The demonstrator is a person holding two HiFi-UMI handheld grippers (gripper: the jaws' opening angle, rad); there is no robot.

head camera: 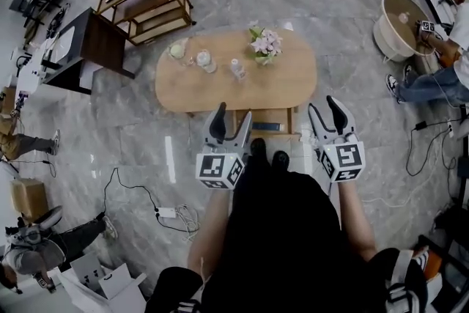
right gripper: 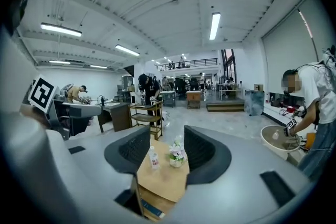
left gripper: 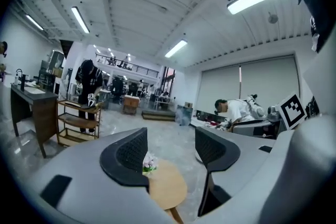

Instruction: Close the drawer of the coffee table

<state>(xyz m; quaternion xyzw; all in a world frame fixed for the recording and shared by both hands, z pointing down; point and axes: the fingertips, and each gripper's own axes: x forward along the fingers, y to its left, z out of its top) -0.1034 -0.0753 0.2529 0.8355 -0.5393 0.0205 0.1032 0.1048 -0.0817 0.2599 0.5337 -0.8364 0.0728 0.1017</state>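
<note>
The oval wooden coffee table stands on the marble floor ahead of me. Its drawer is pulled out at the near side, with a blue item lying inside. On the tabletop are a flower pot, a small bottle and two glass pieces. My left gripper is held up in the air short of the table, open and empty. My right gripper is beside it, also open and empty. The right gripper view shows the table and the open drawer between its jaws. Neither gripper touches the drawer.
A wooden shelf rack and a dark desk stand at the far left. A round white tub and a crouching person are at the right. Cables and a power strip lie on the floor at the near left.
</note>
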